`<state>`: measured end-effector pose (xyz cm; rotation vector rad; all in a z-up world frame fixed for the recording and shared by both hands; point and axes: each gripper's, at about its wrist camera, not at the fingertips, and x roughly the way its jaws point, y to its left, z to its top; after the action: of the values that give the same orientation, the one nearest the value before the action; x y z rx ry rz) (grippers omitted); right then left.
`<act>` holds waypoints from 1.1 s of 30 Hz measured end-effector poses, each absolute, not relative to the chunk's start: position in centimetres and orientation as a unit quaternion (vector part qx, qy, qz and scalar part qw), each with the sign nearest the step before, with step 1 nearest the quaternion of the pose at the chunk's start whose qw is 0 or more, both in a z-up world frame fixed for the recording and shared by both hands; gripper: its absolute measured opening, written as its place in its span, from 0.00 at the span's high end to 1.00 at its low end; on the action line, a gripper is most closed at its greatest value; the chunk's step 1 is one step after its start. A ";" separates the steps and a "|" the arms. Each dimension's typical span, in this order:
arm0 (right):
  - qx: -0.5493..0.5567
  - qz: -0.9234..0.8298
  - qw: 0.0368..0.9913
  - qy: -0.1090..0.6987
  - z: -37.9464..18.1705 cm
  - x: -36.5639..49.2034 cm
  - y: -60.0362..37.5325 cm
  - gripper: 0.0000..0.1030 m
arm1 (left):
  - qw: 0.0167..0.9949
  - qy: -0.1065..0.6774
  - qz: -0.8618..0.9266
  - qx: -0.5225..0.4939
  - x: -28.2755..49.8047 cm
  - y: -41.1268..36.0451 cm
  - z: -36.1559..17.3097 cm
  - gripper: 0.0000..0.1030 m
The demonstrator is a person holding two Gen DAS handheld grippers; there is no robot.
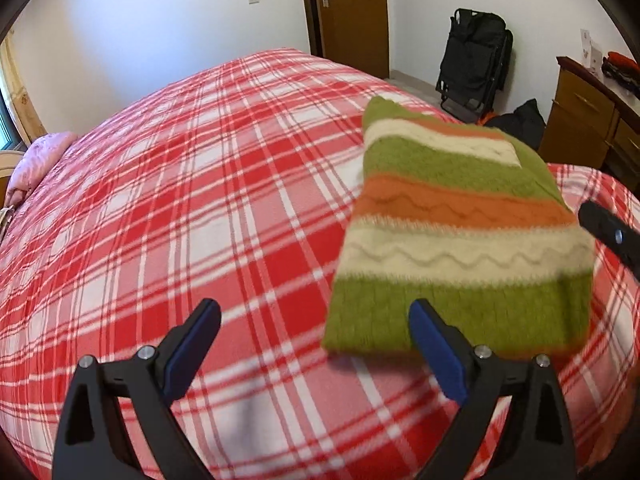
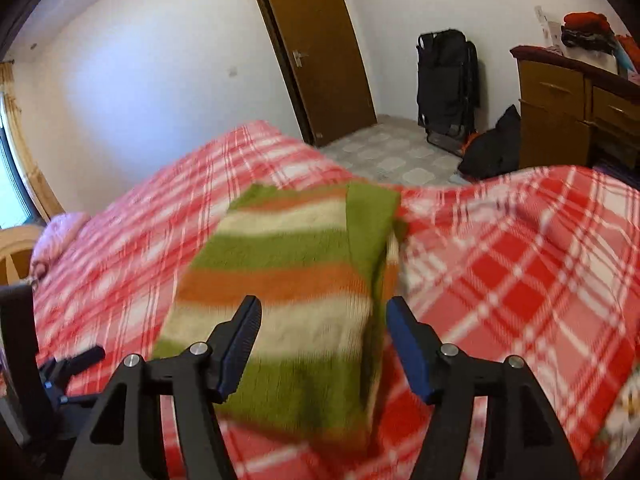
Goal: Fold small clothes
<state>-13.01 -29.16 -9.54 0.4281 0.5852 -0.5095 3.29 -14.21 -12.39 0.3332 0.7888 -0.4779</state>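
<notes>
A small knitted garment with green, orange and cream stripes [image 1: 452, 232] lies folded into a rectangle on the red plaid bed cover [image 1: 180, 200]. My left gripper [image 1: 316, 312] is open and empty, just above the cover at the garment's near left corner. The tip of my right gripper [image 1: 612, 236] shows at the garment's right edge. In the right wrist view the garment [image 2: 288, 280] lies straight ahead, and my right gripper [image 2: 324, 312] is open above its near end, holding nothing. Part of the left gripper [image 2: 72, 364] shows at lower left.
A pink pillow [image 1: 36, 160] lies at the bed's far left. Beyond the bed are a brown door [image 2: 320, 48], a black folded chair [image 2: 448, 84], a dark bag [image 2: 496, 148] on the tiled floor and a wooden dresser [image 2: 572, 108] with clothes on top.
</notes>
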 end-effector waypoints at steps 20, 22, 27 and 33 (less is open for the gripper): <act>0.205 -0.275 0.871 0.353 -12.9 -21.0 -22.5 0.36 | 0.875 0.382 -0.216 0.204 -2.9 -10.1 -13.5 0.05; 0.210 -0.277 0.868 0.355 -12.8 -21.2 -22.4 0.36 | 0.872 0.385 -0.216 0.210 -3.5 -9.9 -13.8 0.05; 0.219 -0.276 0.866 0.356 -12.4 -21.1 -22.0 0.36 | 0.856 0.410 -0.216 0.226 -4.9 -9.0 -15.2 0.05; 0.226 -0.273 0.871 0.341 -11.0 -21.5 -21.1 0.36 | 0.847 0.432 -0.226 0.211 -5.7 -7.8 -15.0 0.05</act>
<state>-21.48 -21.06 -11.04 0.4722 0.7127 -0.5719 -5.65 -7.77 -15.03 0.4450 0.9111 -0.4762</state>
